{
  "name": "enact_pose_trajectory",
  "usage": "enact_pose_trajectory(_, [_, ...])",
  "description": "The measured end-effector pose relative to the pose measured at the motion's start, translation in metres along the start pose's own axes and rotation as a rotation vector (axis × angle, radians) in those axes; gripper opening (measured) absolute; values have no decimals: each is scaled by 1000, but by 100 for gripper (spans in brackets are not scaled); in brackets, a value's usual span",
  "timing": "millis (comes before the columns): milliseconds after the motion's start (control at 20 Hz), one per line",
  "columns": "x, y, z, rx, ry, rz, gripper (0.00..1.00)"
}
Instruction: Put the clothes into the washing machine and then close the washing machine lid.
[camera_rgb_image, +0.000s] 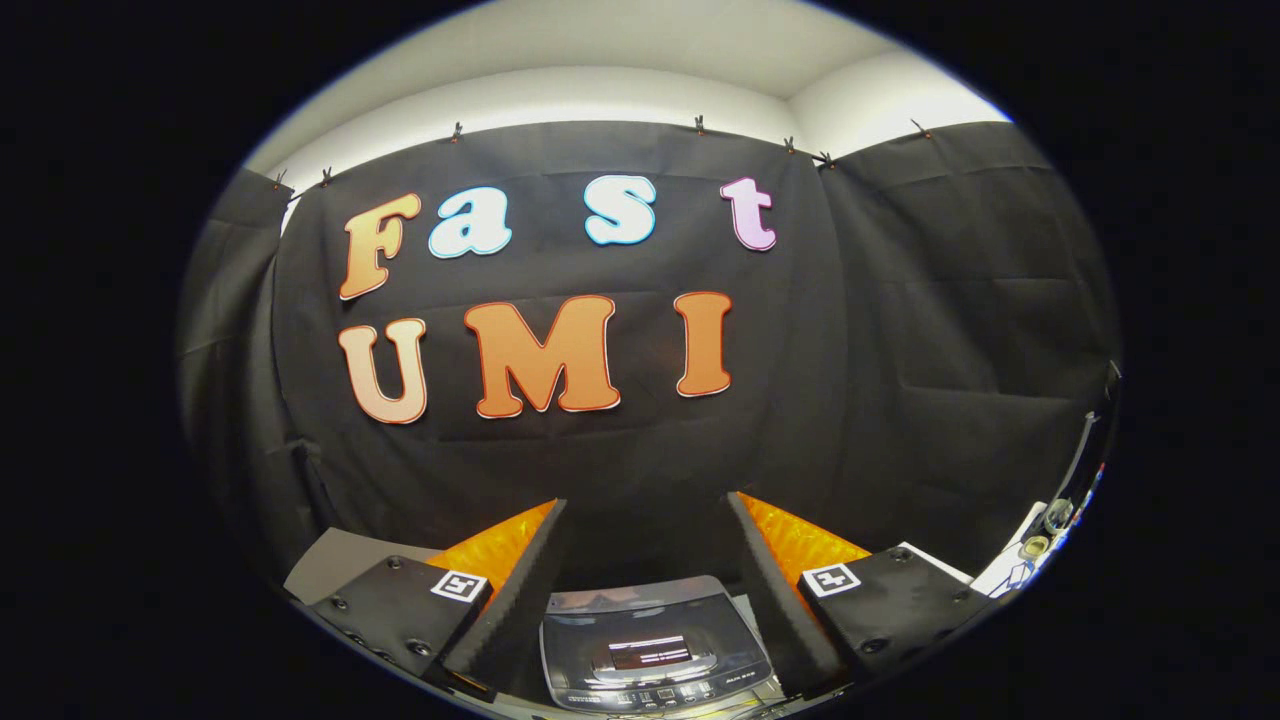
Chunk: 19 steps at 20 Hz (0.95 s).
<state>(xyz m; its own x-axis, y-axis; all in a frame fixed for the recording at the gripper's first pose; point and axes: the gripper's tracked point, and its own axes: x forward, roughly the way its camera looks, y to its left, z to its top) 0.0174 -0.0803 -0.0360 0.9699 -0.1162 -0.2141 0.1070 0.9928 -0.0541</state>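
A small washing machine (655, 645) sits low between my two fingers, seen from above and slightly behind. Its dark glass lid (650, 630) lies flat and shut, with a control strip along the near edge. My gripper (648, 520) is held well above the machine, its jaws wide apart with nothing between them. The left finger (520, 585) and right finger (775, 580) have orange backs and black ribbed pads. I see no clothes around the machine.
A grey surface (335, 565) lies beyond the left finger. At the right stand a white box or paper (1010, 575) and a dark upright frame with a cable (1075, 480). The black cloth wall (900, 350) rises close behind the machine.
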Motion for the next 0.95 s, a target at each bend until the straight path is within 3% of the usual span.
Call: enact_pose_trajectory(950, [1, -8, -6, 8, 4, -7, 99])
